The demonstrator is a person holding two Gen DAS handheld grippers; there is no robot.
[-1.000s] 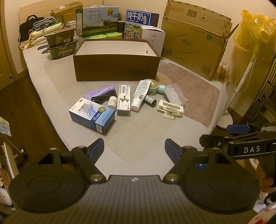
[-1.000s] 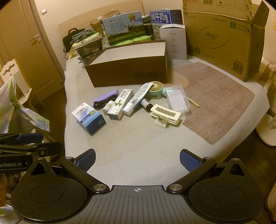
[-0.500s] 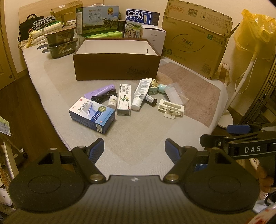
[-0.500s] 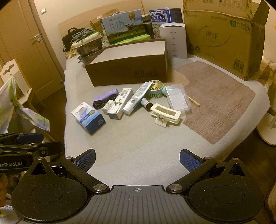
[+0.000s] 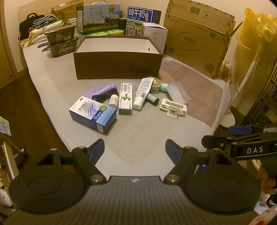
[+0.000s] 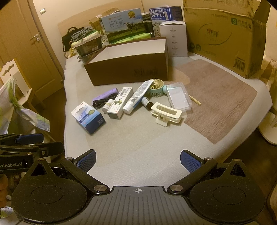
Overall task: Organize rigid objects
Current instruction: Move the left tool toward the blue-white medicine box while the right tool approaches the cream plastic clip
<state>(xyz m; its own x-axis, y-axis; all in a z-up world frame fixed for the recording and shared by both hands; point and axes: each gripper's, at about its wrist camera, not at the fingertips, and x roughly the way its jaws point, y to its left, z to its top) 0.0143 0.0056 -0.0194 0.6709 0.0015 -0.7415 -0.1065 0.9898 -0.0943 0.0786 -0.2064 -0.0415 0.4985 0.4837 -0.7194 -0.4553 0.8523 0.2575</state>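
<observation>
Both grippers hover at the bed's near edge, fingers apart, empty: left gripper [image 5: 135, 149], right gripper [image 6: 138, 159]. Clutter sits mid-bed, in front of the open brown box [image 5: 117, 64]. Nearest is the blue medicine box [image 5: 92, 114]: probably light, stiff card, crushable, so pinch across its short sides. The white tube [image 5: 141, 93] looks softer and slippery. Left view shows inside the brown box; right view shows the thin stick [image 6: 194, 99] more clearly.

"DAS" on the right gripper [image 5: 225, 138]; "纯牛奶" on the blue carton [image 5: 143, 16].
</observation>
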